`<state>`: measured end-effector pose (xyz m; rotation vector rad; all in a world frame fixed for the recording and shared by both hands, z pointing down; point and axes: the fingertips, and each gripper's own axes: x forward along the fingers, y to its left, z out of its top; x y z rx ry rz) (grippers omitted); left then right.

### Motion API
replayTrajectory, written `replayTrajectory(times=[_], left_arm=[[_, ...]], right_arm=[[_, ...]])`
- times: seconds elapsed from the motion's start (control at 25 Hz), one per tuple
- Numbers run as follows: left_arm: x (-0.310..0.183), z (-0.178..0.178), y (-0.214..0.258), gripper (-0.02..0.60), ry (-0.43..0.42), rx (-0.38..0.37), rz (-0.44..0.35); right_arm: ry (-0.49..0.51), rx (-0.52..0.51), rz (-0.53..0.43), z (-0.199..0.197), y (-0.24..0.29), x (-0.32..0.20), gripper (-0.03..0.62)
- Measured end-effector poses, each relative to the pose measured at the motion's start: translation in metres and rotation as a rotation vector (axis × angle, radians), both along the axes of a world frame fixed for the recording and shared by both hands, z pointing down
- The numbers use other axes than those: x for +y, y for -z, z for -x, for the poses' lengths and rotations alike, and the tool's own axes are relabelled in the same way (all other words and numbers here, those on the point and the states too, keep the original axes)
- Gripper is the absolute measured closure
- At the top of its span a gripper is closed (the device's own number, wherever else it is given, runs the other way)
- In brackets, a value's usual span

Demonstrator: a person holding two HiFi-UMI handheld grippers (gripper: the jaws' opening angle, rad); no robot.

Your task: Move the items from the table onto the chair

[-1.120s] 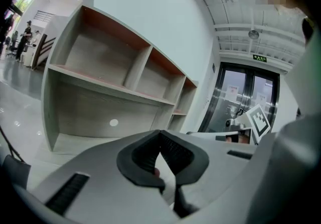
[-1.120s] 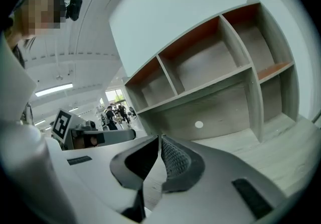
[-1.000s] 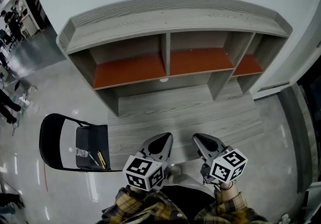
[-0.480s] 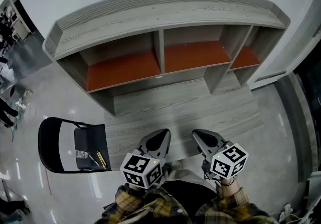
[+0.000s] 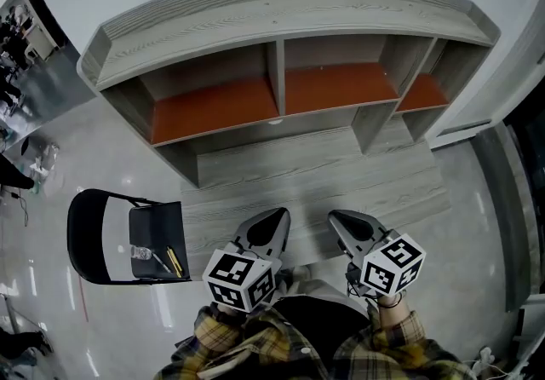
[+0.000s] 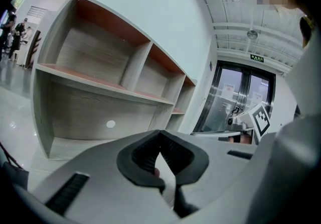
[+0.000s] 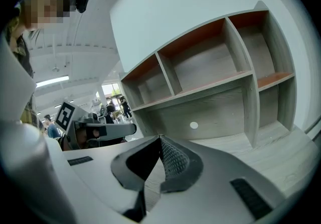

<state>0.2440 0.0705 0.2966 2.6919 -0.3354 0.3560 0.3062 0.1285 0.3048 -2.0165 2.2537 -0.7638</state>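
Hardly anything has moved since a second ago: your head has shifted a little, so the desk [image 5: 324, 169] sits slightly differently in the head view, while both tools stay parked where they were.

Your left gripper [image 5: 275, 216] hovers over the desk's near edge. Its own view shows the ribbed pads clenched tip to tip with nothing between them. Your right gripper [image 5: 340, 219] hangs beside it over the same edge, pads likewise pressed together and empty. Both point toward the desk's shelves [image 5: 217, 106] and are drawn in close to your plaid sleeves [image 5: 223, 337]. That reads as a resting pose, since neither has anything to carry.

No loose item shows on the desk's grey worktop or on its orange-red shelf boards, as far as these views reach.

Off the desk's front left corner stands the black folding chair [image 5: 85, 238], seat toward the desk. On that seat lie what looks like a small clear bottle [image 5: 140, 253] and a yellow pen or pencil [image 5: 173, 261], with a thin pale item between them that is too small to name. They sit near the seat's front, probably because that edge is easiest to reach from the desk.

Judging by this, the moving looks done.
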Motion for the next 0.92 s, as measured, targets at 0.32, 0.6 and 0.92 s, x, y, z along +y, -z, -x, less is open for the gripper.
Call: replayTrajectory(times=[0.32, 0.6, 0.92], left_arm=[[0.001, 0.009, -0.01, 0.578, 0.02, -0.017, 0.017], [0.005, 0.017, -0.022, 0.578, 0.016, -0.035, 0.044], [0.001, 0.031, -0.025, 0.578, 0.018, -0.037, 0.058]], right_arm=[[0.001, -0.019, 0.012, 0.006, -0.009, 0.006, 0.577], [-0.011, -0.036, 0.038, 0.01, -0.018, 0.011, 0.577], [-0.024, -0.04, 0.058, 0.022, -0.02, 0.014, 0.577]])
